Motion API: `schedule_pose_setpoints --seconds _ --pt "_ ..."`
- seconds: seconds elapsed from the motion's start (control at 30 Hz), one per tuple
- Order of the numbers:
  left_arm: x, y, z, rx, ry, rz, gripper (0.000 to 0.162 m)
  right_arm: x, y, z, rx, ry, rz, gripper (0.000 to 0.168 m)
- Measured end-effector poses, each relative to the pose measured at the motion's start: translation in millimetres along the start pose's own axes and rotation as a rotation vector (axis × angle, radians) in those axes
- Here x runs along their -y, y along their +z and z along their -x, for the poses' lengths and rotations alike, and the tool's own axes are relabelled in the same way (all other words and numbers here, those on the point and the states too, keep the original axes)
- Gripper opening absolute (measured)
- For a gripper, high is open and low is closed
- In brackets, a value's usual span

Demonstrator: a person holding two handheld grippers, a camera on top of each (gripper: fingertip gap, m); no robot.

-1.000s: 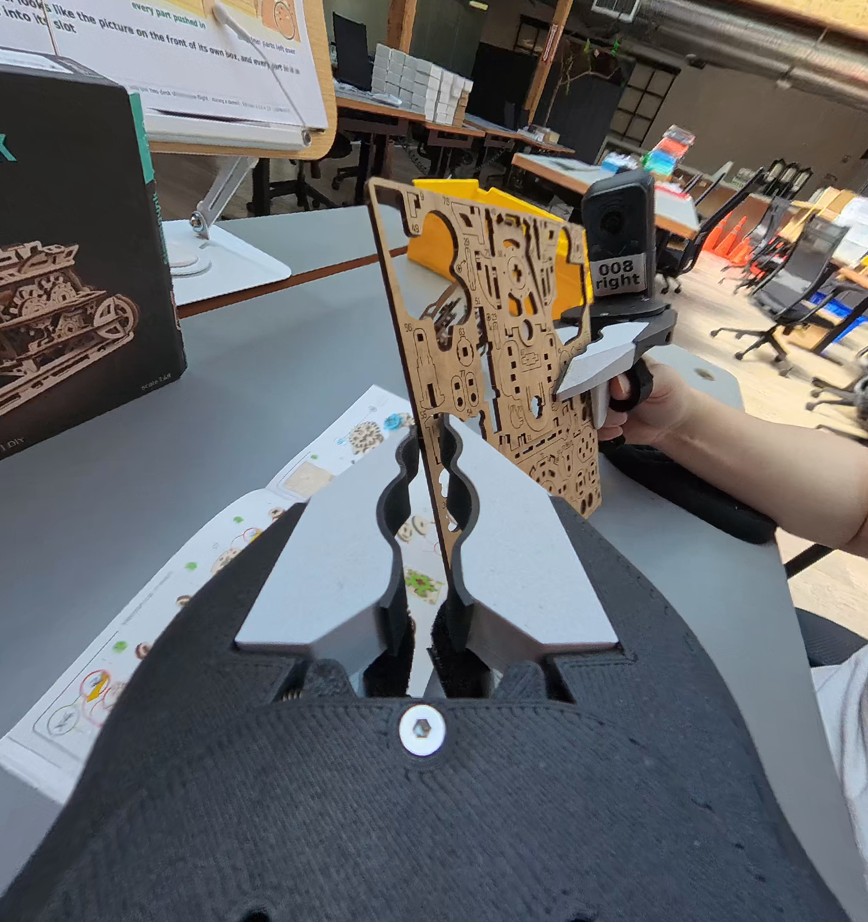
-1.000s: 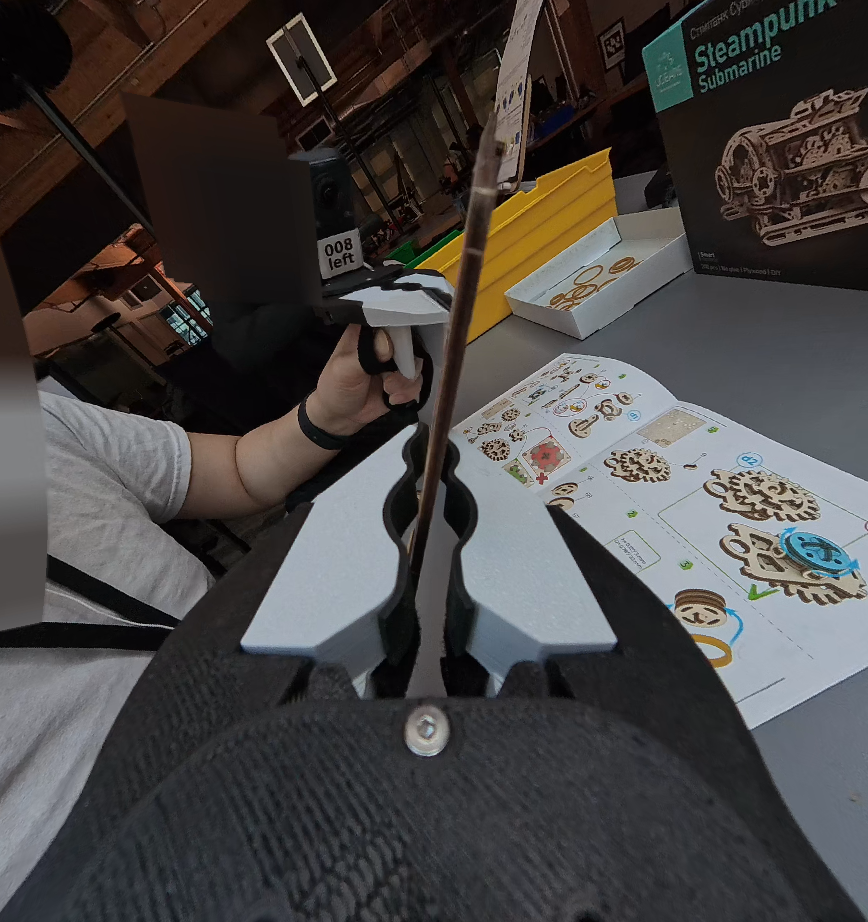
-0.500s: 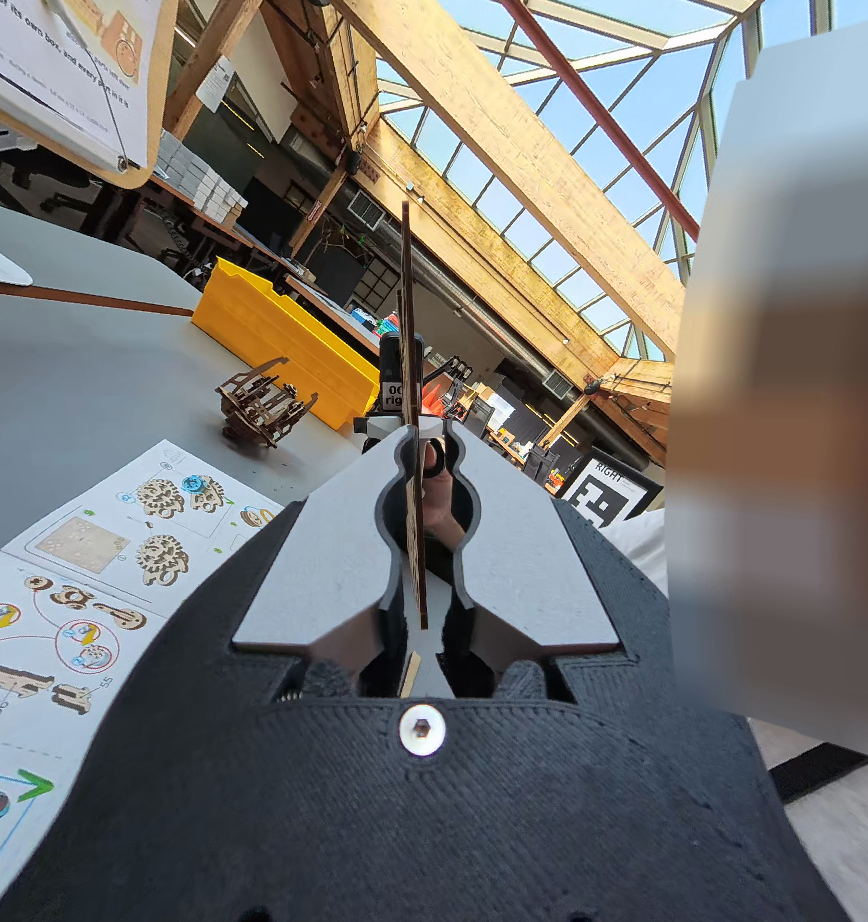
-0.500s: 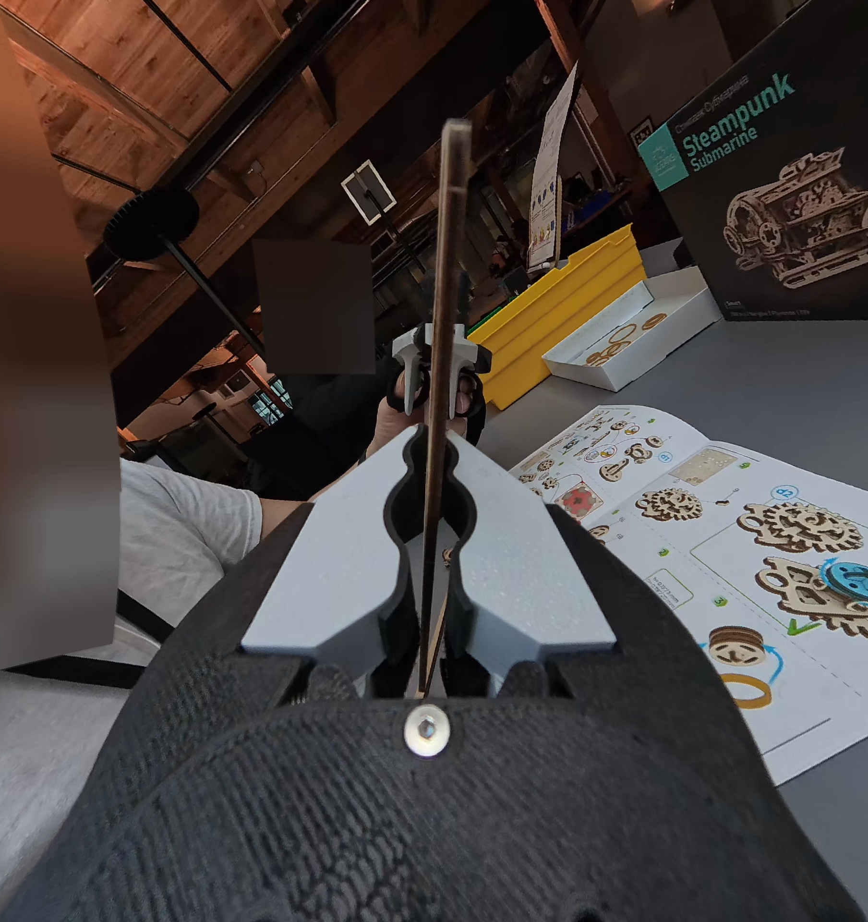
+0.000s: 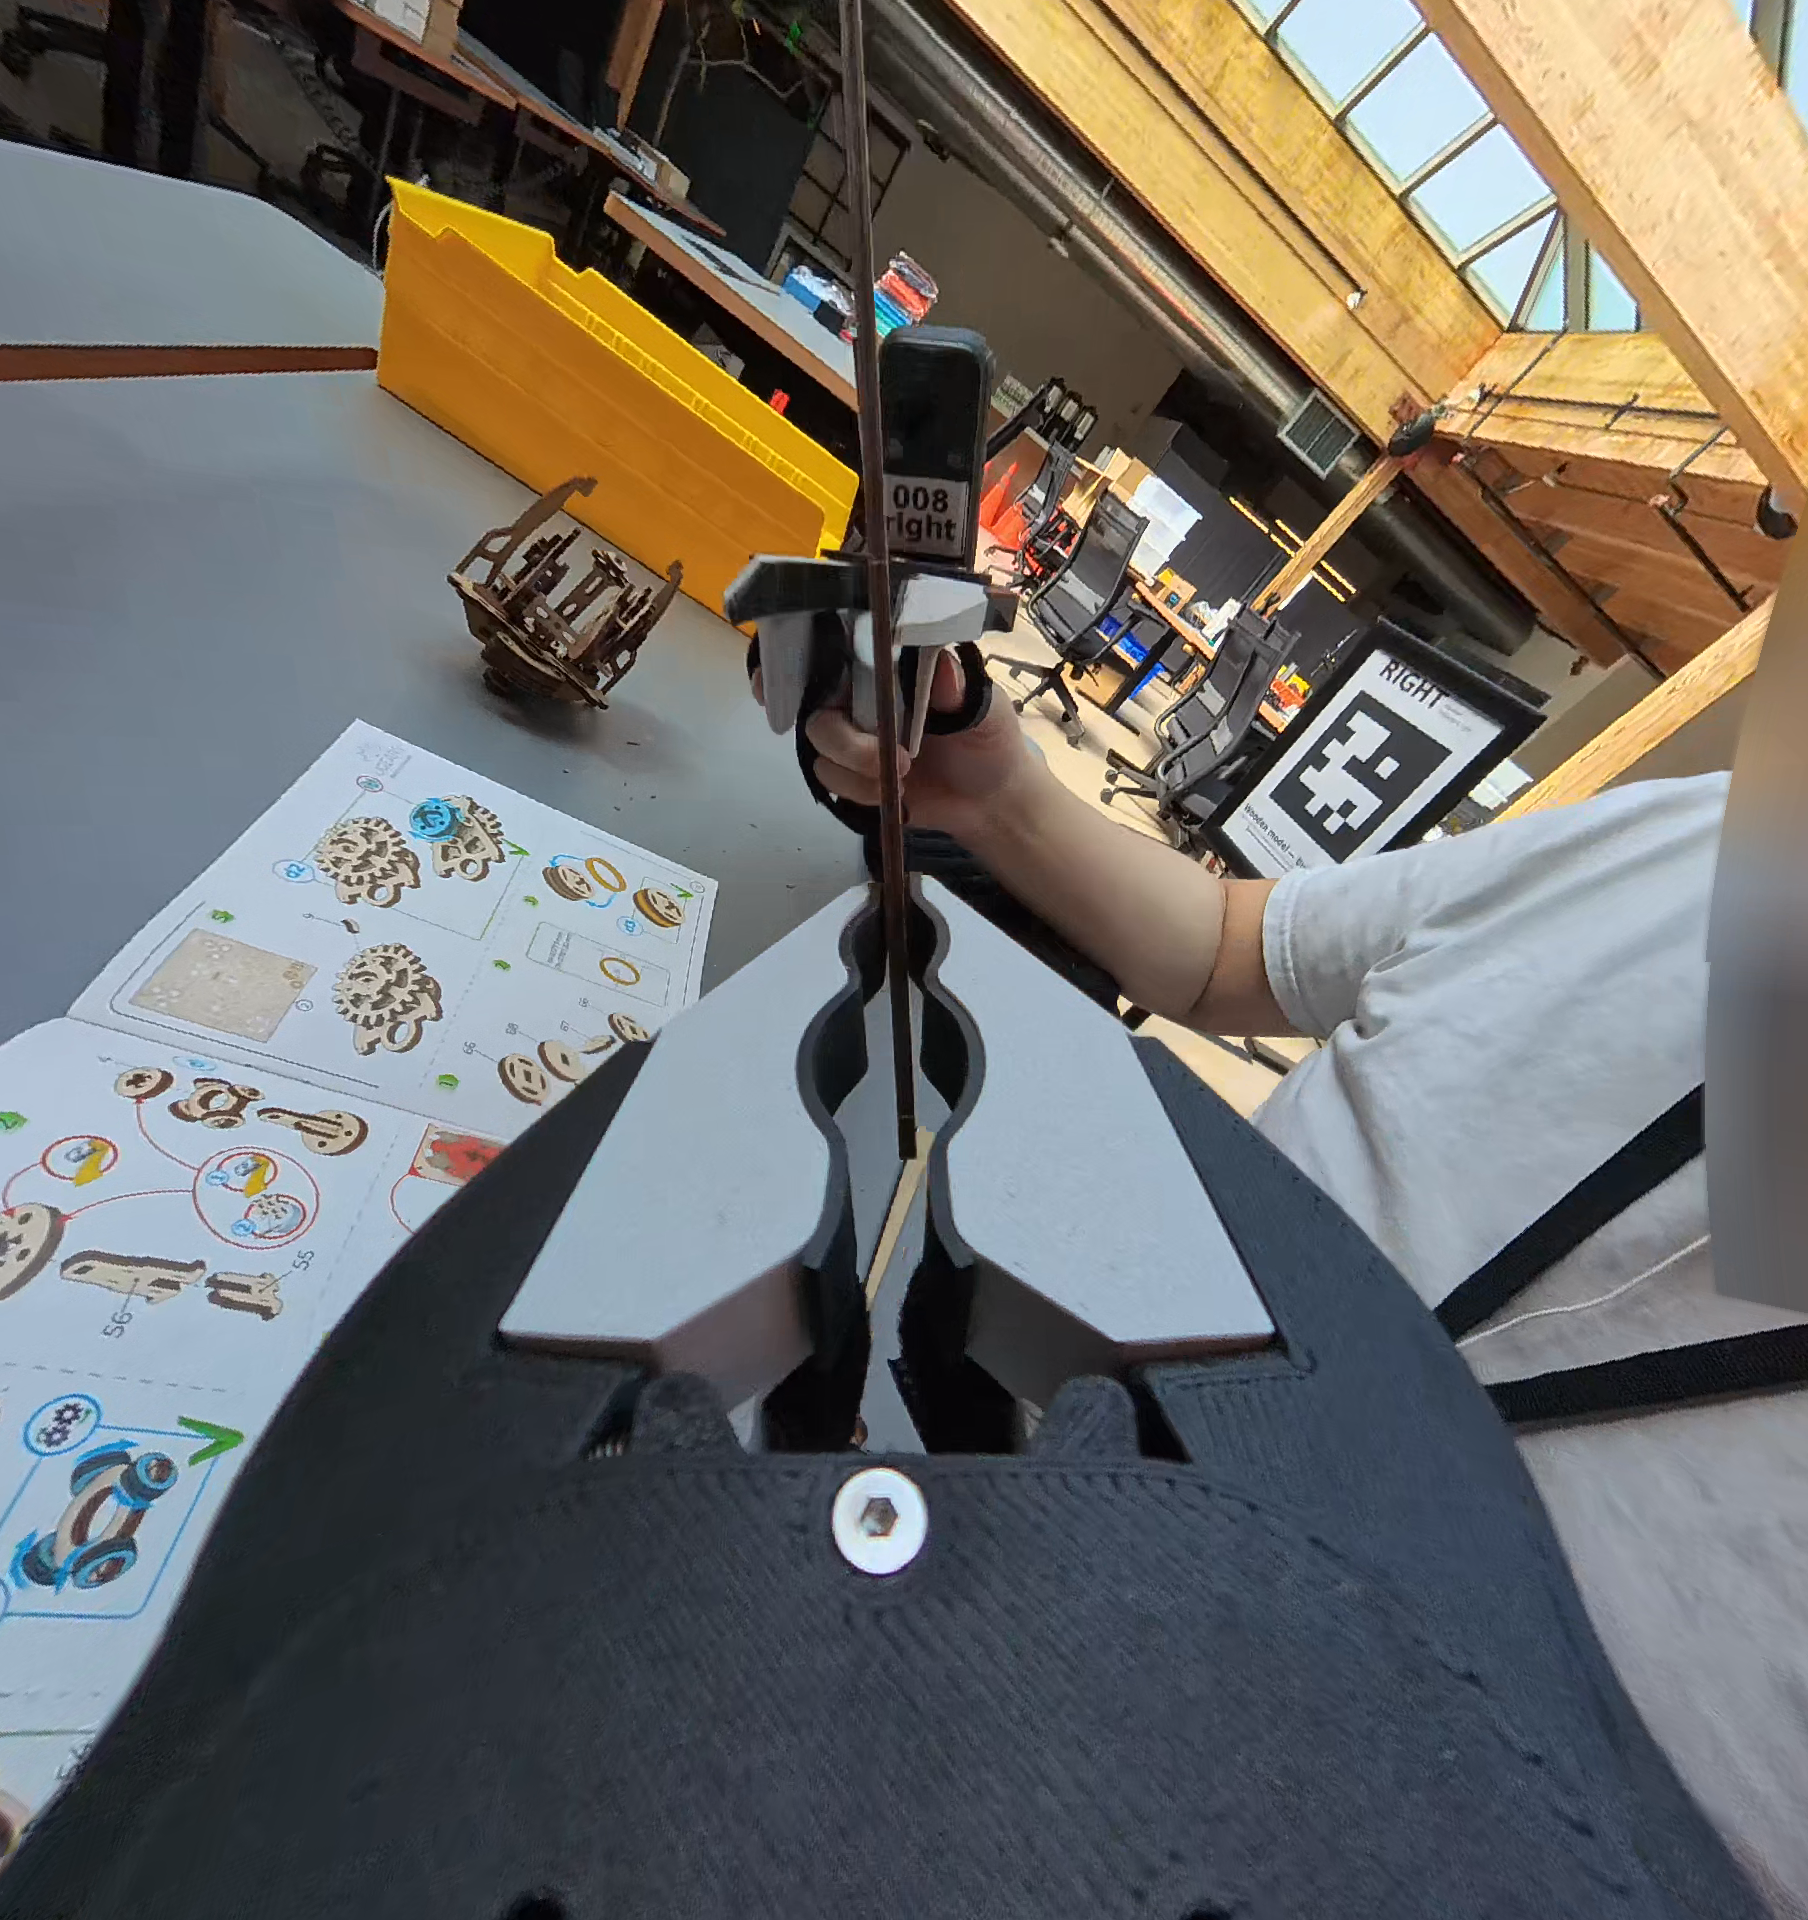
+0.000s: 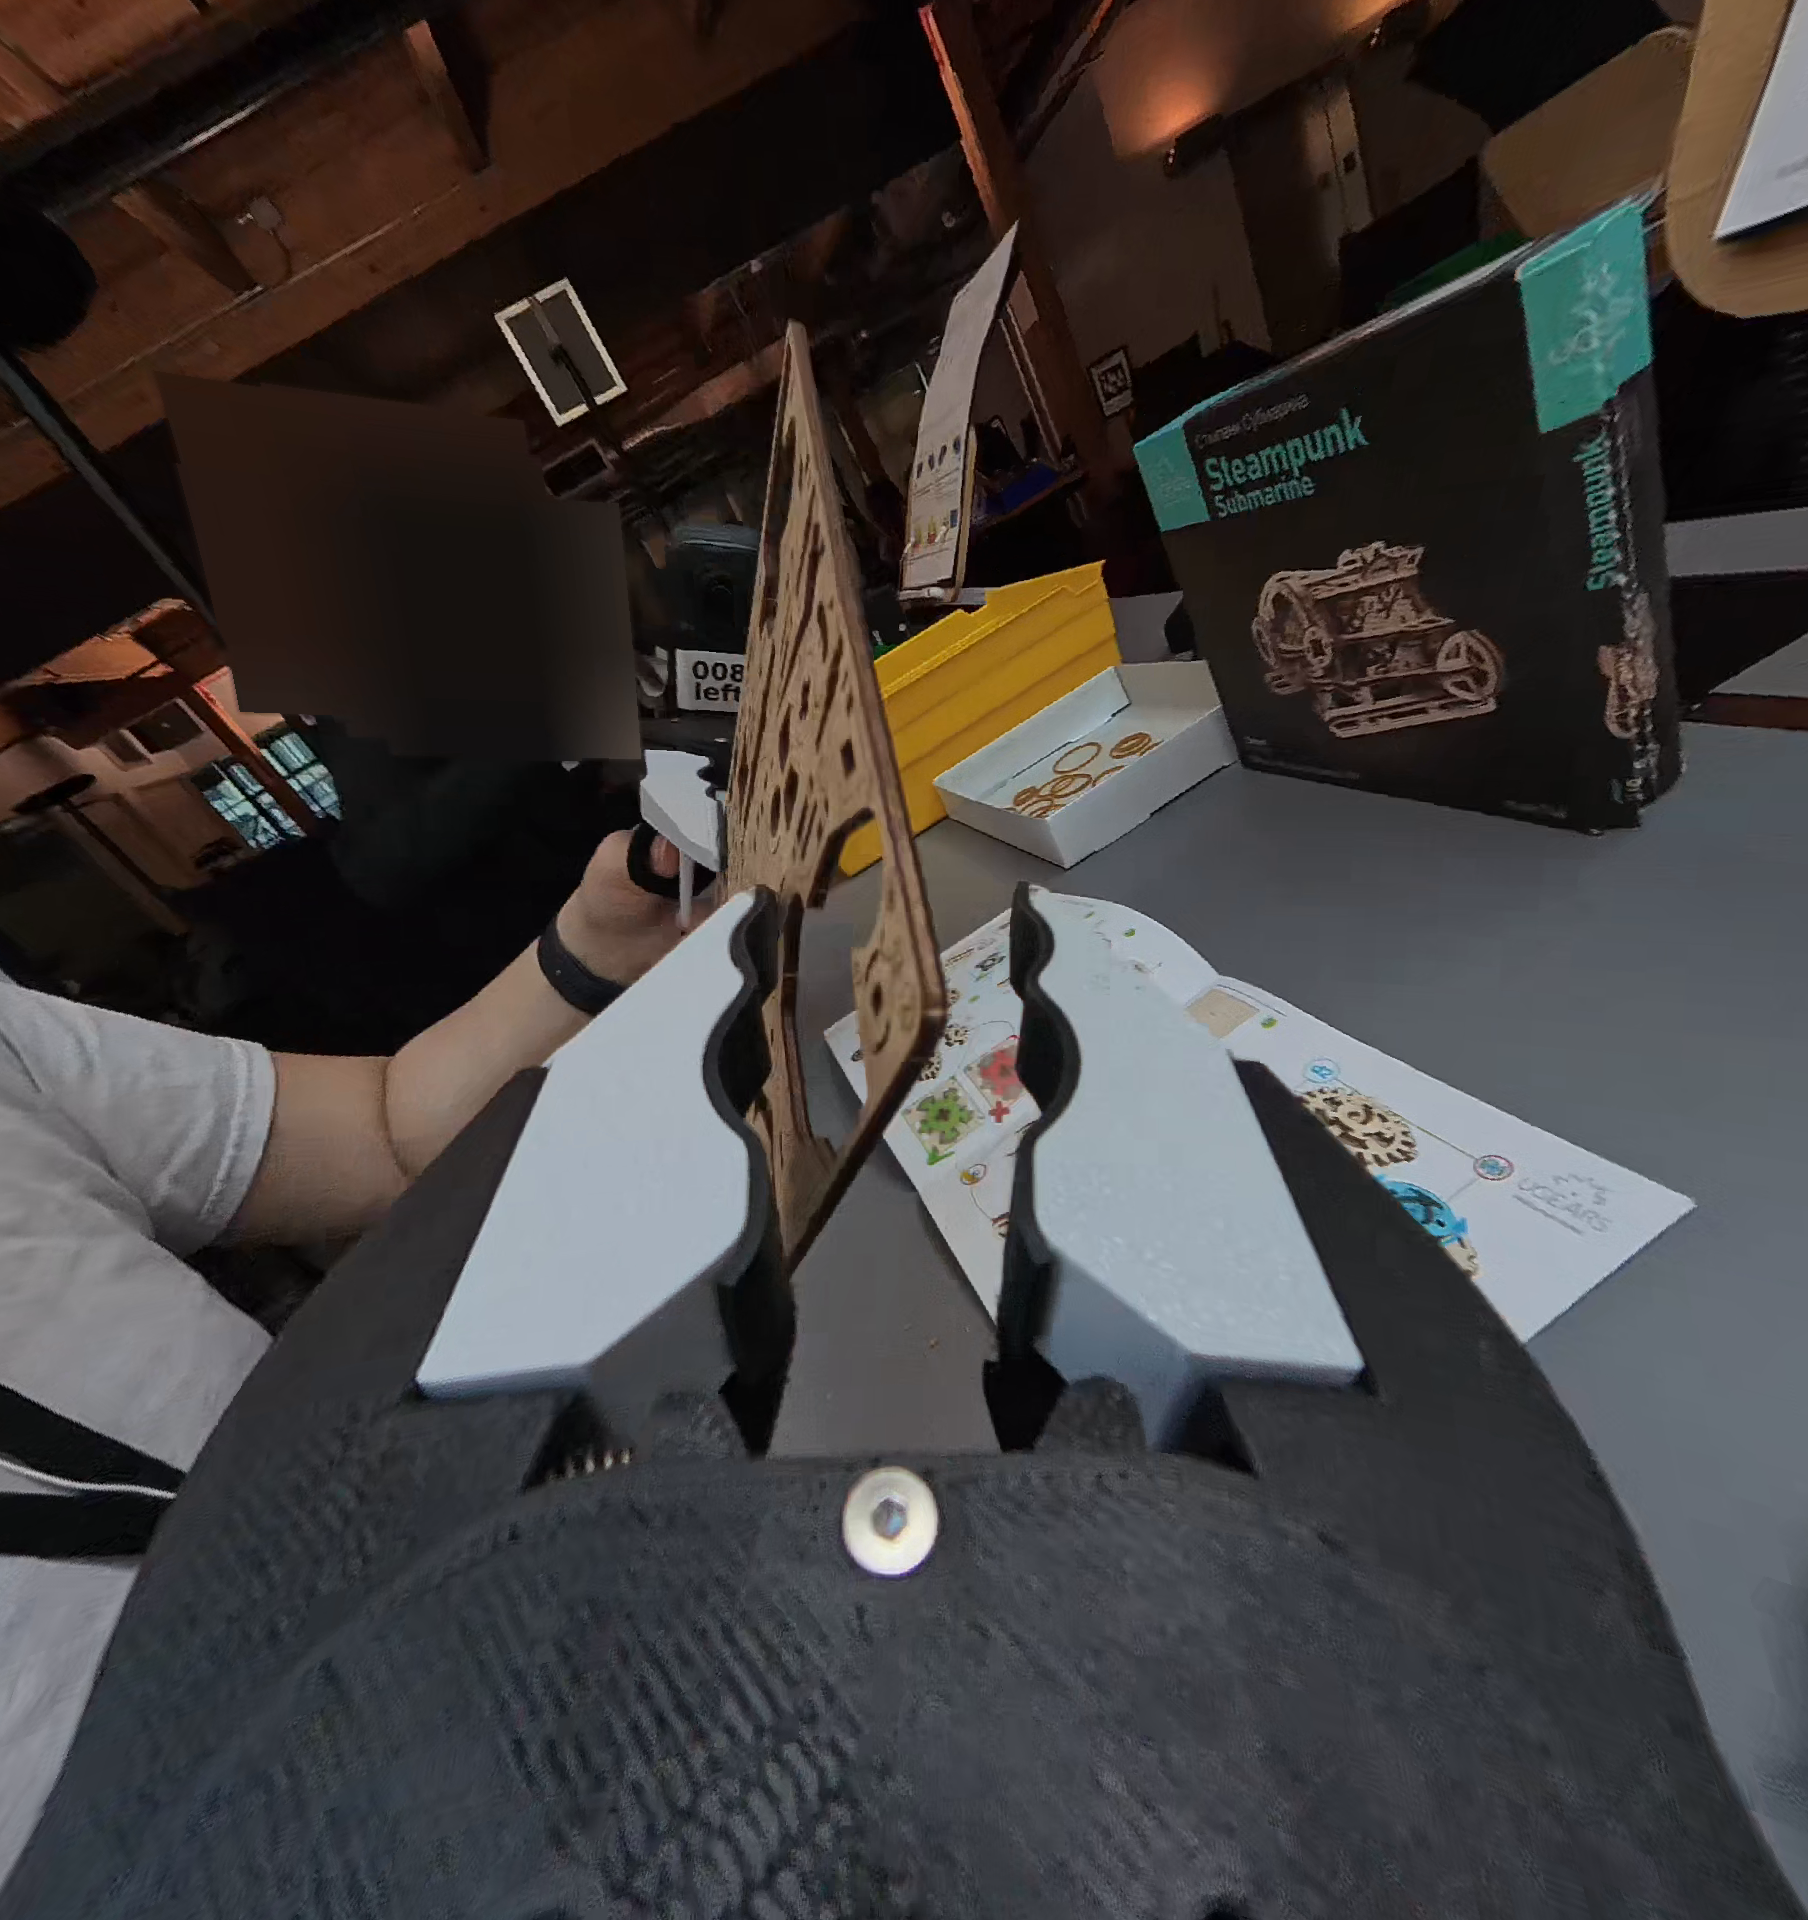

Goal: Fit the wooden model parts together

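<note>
Wooden sheet (image 6: 827, 831): one laser-cut plywood sheet of model parts, held upright in the air above the instruction booklet (image 5: 360, 935); many of its cut-outs are already empty.
Left gripper (image 5: 895, 914): closed on the sheet's edge; from its own camera the sheet shows only as a thin dark line running up between the fingers.
Right gripper (image 6: 884, 914): fingers spread apart, gripping nothing; the sheet's lower corner stands between them, against or very close to the left-hand finger and clear of the other.
Step in hand: judged as handling the sheet between the two grippers, so that a part can be pushed out; no loose part is held by either gripper.
Next move: probably the right gripper must either close on the sheet at a better spot or press on one chosen part, while the left gripper holds the sheet steady. Thin plywood may bend or snap, so the push should be square to its face.
Partly built model (image 5: 557, 603): one, on the desk (image 5: 152, 571) beyond the booklet, near the yellow bin (image 5: 588, 384).
White tray (image 6: 1076, 779): one, beyond the booklet beside the yellow bin, holding several wooden rings; too small to count exactly.
Kit box (image 6: 1419, 592): one, dark, standing behind the booklet.
Booklet: one, lying open.
</note>
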State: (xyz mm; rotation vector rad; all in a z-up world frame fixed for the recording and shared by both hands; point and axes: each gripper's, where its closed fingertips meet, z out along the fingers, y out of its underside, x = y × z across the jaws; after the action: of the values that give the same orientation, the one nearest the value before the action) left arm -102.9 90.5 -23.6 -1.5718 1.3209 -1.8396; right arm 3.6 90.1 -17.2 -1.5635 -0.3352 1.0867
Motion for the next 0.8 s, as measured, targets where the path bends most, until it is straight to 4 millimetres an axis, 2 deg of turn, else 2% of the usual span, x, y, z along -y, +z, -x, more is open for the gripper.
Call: schedule_pose_setpoints --seconds 0.03,0.13,0.2,0.27,0.3,0.37,0.47,0.57,0.6,0.67,0.73,0.8 --pt "-2 -2 -1 0.006 -0.003 0.027 0.0 8 -8 -3 -0.05 -0.063 -0.002 0.044" --pt "-1 -6 -7 0.013 -0.001 0.08 0.0 40 -36 -11 -0.23 -0.264 -0.028 0.053" --pt "2 -6 -10 0.014 -0.011 0.122 0.0 64 -48 2 -0.274 -0.358 -0.054 0.056" --pt "7 -4 -13 0.02 -0.028 0.172 0.0 84 -44 32 -0.221 -0.438 -0.032 0.048" --pt "9 -2 -14 0.024 -0.036 0.201 0.0 87 -38 45 -0.191 -0.477 0.042 0.04" --pt "16 6 -22 0.008 -0.053 0.247 0.0 88 -20 61 -0.163 -0.56 0.237 0.038" --pt "21 19 -36 -0.003 -0.055 0.343 0.001 73 6 71 -0.087 -0.629 0.599 0.038" --pt "18 28 -42 0.055 0.004 0.504 0.001 60 19 73 0.005 -0.593 0.889 0.038" --pt "19 31 -46 0.063 0.013 0.542 0.0 50 17 81 0.088 -0.528 0.985 0.033" --pt "21 36 -54 0.058 0.035 0.606 0.001 34 15 79 0.141 -0.433 1.107 0.034" --pt "22 40 -59 0.063 0.081 0.671 0.001 9 2 83 0.265 -0.37 1.237 0.007" --pt "18 39 -56 0.092 0.122 0.751 0.001 -7 -2 82 0.322 -0.33 1.248 0.001"
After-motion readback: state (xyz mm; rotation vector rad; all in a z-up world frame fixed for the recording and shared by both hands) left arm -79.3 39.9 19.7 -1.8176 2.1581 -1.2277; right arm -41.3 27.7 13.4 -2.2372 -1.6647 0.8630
